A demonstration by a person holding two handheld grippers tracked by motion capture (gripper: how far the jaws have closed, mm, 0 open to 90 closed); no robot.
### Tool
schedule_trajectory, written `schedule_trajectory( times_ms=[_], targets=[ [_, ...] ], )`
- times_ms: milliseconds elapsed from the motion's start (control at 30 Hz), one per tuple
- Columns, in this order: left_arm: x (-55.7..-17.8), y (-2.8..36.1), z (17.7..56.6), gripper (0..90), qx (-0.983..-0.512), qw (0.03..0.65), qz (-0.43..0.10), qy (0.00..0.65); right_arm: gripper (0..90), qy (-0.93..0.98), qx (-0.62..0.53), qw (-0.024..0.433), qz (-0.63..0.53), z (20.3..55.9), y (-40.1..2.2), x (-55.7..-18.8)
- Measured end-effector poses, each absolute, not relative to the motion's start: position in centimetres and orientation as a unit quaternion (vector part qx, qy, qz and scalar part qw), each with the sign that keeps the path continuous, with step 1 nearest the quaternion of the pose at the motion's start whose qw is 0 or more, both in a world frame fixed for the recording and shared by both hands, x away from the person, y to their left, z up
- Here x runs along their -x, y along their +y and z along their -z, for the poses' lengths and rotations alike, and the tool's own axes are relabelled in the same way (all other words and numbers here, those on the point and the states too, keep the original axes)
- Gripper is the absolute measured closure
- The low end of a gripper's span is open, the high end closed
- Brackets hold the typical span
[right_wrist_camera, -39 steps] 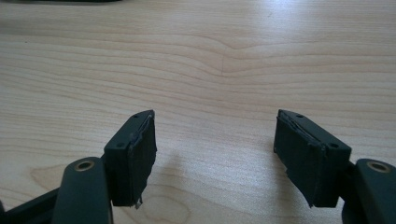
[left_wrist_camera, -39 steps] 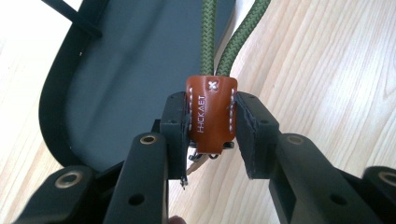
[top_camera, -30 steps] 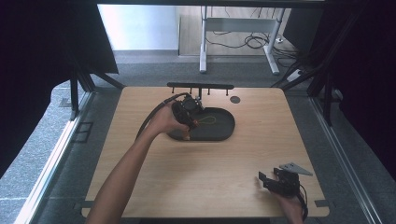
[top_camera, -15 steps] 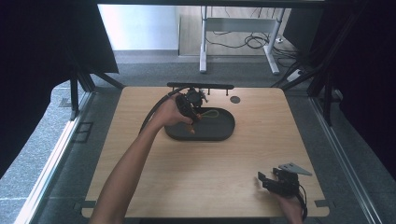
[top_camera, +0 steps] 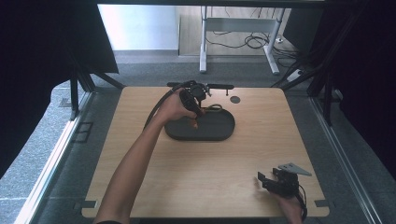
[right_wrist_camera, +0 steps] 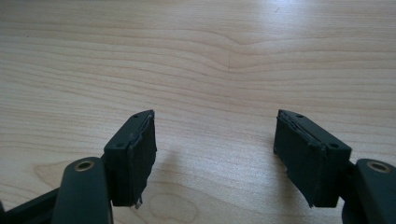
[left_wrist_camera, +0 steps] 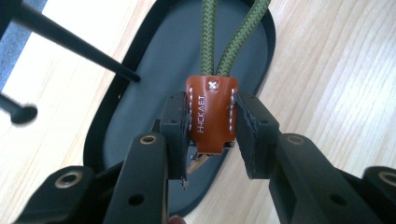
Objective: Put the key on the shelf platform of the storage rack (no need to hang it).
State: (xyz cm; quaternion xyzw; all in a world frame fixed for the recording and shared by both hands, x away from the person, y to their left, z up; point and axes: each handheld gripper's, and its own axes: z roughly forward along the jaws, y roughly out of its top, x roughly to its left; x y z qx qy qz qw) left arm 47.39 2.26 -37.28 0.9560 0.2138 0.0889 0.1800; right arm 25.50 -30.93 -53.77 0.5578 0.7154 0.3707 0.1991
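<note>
My left gripper [left_wrist_camera: 210,128] is shut on an orange leather tab [left_wrist_camera: 210,109] stamped with letters. Two strands of olive-green rope [left_wrist_camera: 233,46] run out of the tab's top. The tab hangs just above a dark oval tray [left_wrist_camera: 135,121]. From above, the left gripper [top_camera: 198,93] sits over the tray's [top_camera: 219,133] far edge, with a bit of the green rope [top_camera: 215,108] lying on the tray. My right gripper [top_camera: 267,179] rests at the table's front right corner; its jaws [right_wrist_camera: 215,140] stand wide open over bare wood.
A black rod rack [top_camera: 219,86] stands at the table's far edge, just beyond the left gripper; its rods [left_wrist_camera: 74,46] reach over the tray's end. A small dark round disc [top_camera: 235,99] lies right of it. The light wooden tabletop [top_camera: 154,177] spreads out in front of the tray.
The left hand has carried the tab and rope away from me toward the far edge and the rod rack, slightly up. The right gripper has stayed in place.
</note>
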Motion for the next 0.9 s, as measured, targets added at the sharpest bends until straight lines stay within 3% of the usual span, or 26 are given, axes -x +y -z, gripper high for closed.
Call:
schedule_trajectory(
  times_ms=[900],
  targets=[
    [-49.1, 1.1, 41.8, 66.4, -0.960, 0.149, -0.087, 0.221, 29.9, 0.717, -0.556, 0.204, -0.367, 53.8, -30.7, -25.5]
  ],
)
